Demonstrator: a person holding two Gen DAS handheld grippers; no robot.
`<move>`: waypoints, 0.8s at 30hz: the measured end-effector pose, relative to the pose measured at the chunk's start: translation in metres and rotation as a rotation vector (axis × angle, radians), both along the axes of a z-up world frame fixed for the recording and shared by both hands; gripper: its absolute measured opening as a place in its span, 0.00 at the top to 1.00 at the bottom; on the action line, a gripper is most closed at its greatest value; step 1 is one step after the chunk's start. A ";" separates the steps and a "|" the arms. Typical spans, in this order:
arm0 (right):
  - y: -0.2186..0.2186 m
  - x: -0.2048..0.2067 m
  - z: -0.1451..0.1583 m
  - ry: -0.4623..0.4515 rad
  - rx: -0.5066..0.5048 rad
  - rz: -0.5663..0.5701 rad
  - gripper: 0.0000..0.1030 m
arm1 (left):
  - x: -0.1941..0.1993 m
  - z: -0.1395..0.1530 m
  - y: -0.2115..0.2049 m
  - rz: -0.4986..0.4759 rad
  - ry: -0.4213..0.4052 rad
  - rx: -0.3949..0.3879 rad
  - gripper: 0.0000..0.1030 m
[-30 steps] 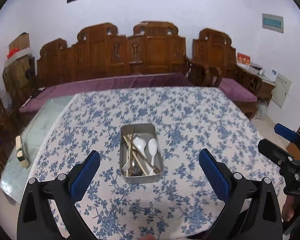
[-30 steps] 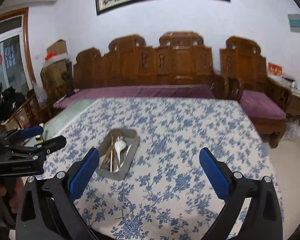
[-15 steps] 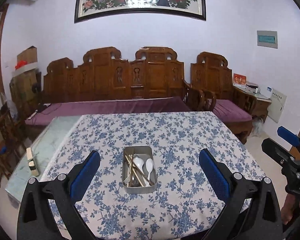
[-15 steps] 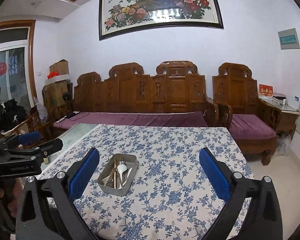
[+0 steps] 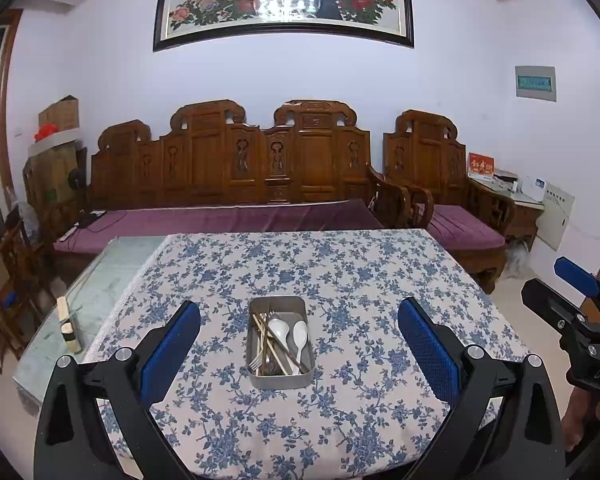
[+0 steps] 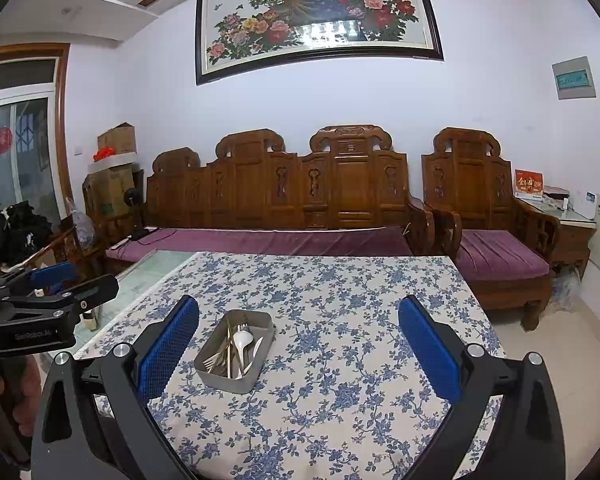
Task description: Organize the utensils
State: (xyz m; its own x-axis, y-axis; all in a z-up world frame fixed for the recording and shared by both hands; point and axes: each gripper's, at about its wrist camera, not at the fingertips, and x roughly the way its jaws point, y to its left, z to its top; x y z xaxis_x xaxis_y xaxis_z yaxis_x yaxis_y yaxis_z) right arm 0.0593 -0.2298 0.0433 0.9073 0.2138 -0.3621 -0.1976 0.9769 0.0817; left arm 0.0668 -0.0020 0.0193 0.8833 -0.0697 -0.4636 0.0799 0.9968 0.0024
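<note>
Moved: both views sit higher and farther back from the tin (image 5: 281,343)
Left tool (image 5: 299,342): spread, empty
Right tool (image 6: 299,340): spread, empty

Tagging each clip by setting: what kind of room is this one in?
Most likely a home living room: a carved wooden sofa with purple cushions along the wall, a framed peacock-and-flower picture above it, and a table under a blue floral tablecloth holding a metal utensil tray.

Utensils (image 5: 281,340) lie in tray (image 5: 276,303) on table (image 5: 380,280), sofa (image 5: 236,168) behind.
</note>
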 end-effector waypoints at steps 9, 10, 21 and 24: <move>0.001 0.001 0.000 0.001 0.000 -0.001 0.02 | -0.002 0.001 -0.001 -0.004 -0.003 -0.006 0.07; 0.002 0.001 -0.001 0.002 0.001 -0.001 0.02 | -0.002 0.001 -0.001 -0.004 -0.004 -0.006 0.07; 0.002 0.002 -0.003 0.003 0.002 -0.001 0.02 | -0.006 0.002 -0.003 -0.005 -0.011 -0.009 0.07; 0.002 0.002 -0.003 0.003 0.000 -0.001 0.02 | -0.006 0.002 -0.003 -0.005 -0.012 -0.012 0.07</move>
State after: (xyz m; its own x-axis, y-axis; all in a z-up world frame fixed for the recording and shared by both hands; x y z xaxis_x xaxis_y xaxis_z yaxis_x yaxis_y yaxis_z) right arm 0.0608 -0.2282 0.0401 0.9065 0.2130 -0.3645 -0.1965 0.9770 0.0824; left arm 0.0609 -0.0054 0.0212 0.8885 -0.0791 -0.4520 0.0845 0.9964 -0.0083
